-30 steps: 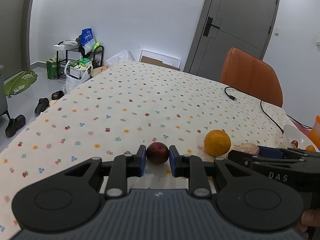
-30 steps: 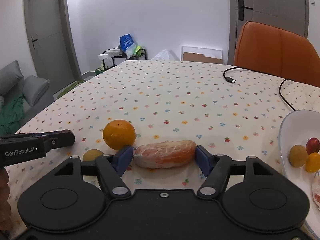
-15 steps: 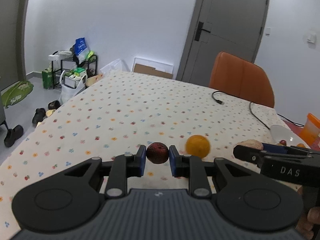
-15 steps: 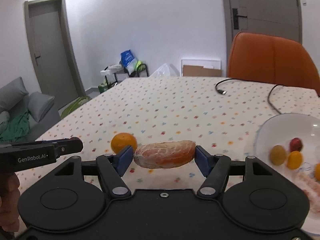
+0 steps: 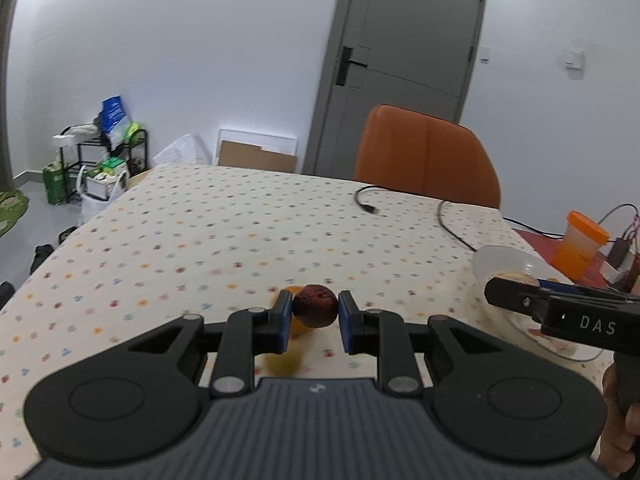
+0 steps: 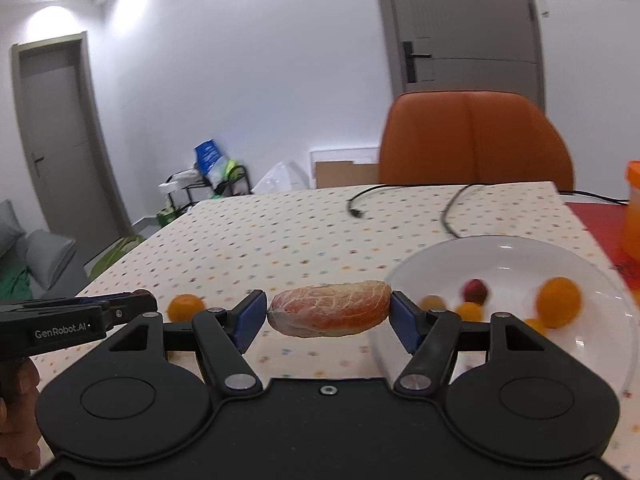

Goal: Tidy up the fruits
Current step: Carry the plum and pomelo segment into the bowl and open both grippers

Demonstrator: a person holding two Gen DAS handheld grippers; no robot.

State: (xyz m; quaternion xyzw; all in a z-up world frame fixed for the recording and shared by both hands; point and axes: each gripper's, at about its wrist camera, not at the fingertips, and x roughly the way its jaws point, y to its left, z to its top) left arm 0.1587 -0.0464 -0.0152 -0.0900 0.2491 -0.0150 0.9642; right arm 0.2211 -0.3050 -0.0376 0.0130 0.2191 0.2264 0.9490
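Change vs 1 s ago: both grippers are lifted off the table and carry their fruit toward the white plate (image 6: 624, 356); the plate now fills the right part of the right wrist view, before it was only at the edge.
Left gripper (image 5: 314, 322): clenched on a small dark red fruit (image 5: 315, 310); fruit sits between the two blue pads (image 5: 283, 320), touching both, held in the air above the tablecloth (image 5: 224, 232).
Right gripper (image 6: 329, 321): grasping a wrapped orange piece (image 6: 330, 314) lengthwise, one blue pad at each end, jaws wide apart; piece is horizontal, in the air just left of the plate rim.
Fruit left on table: an orange (image 6: 185, 307) near the front edge; in left wrist view it is mostly hidden behind the left pad. A yellowish blur lies under the left gripper, cannot tell what.
Plate content: several small fruits, blurred – orange, red, yellow ones, toward middle and right side; near-left part of the plate is bare.
Edges & room: plate is close to the table's right edge; a black cable (image 5: 448, 220) lies behind it, an orange-lid container (image 5: 580, 244) stands beyond the edge. Centre and far part of the cloth are free; an orange chair (image 5: 428, 156) is at the far side.
Hands: part of a hand (image 6: 16, 416) shows under each opposite gripper.
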